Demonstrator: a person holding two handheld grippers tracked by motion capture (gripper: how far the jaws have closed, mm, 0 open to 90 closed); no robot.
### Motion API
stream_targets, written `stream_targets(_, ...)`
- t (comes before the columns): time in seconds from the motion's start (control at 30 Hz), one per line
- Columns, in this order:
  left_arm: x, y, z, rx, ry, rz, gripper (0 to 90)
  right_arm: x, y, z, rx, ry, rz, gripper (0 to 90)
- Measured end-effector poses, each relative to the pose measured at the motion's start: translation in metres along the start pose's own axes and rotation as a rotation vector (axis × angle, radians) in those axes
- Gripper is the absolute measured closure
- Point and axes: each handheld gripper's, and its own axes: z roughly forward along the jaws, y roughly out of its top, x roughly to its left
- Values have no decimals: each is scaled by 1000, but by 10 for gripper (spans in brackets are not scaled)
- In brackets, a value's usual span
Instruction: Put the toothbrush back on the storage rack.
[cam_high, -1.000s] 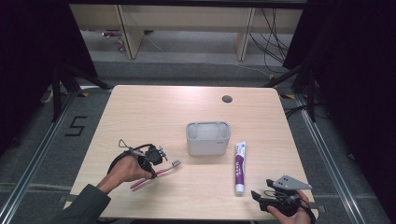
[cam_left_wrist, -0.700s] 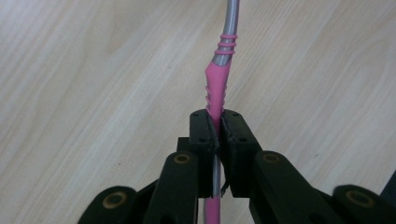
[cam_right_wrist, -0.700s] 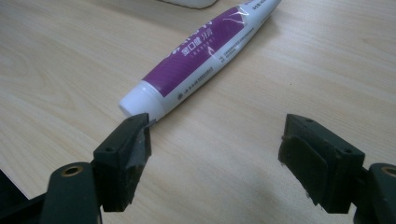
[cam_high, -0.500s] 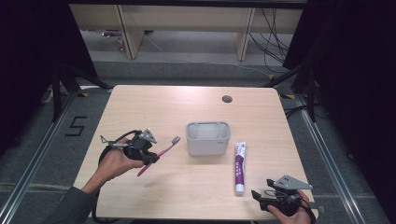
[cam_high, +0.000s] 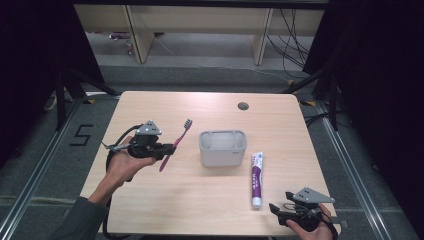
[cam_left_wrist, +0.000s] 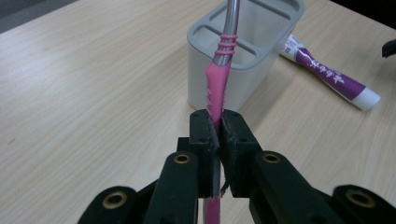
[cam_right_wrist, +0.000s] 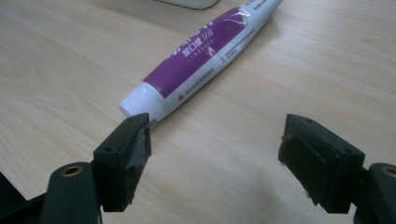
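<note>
The left tool (cam_high: 161, 148), clamped on the pink toothbrush (cam_high: 176, 143), has lifted it off the surface toward the grey holder (cam_high: 223, 148) at mid-surface; insertion looks next. The right tool (cam_high: 283, 213) waits wide open near the toothpaste tube (cam_high: 256, 179).

On my overhead feed I see the pale wooden table (cam_high: 210, 205) with a dark round hole (cam_high: 243, 106) near its far edge. A "5" (cam_high: 82, 135) is marked on the grey floor to the left. Beyond the table stand light wooden shelves (cam_high: 200, 20), with black cables (cam_high: 292, 30) hanging beside them.
</note>
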Motion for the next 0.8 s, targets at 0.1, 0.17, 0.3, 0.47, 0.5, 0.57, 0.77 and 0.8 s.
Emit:
stream_targets(0.1,1,2,1,-14,9,-12,832,0,0,0,3,0,0,251)
stream_targets(0.17,2,3,1,-23,24,-9,831,0,0,0,0,-1,0,251)
stream_targets(0.3,4,7,-1,-71,49,-24,832,0,0,0,2,0,-2,250)
stream_targets(0.47,3,13,1,-123,55,-40,832,0,0,0,-4,-10,1,251)
stream_targets(0.5,3,13,1,-120,56,-32,832,0,0,0,-5,-9,1,251)
stream_targets(0.57,2,16,2,-149,54,-52,832,-1,0,0,-5,-11,2,250)
stream_targets(0.77,1,28,5,-208,55,-69,832,0,-1,0,-3,0,35,251)
stream_targets(0.8,0,31,7,-219,46,-69,832,0,-1,0,-1,-4,32,250)
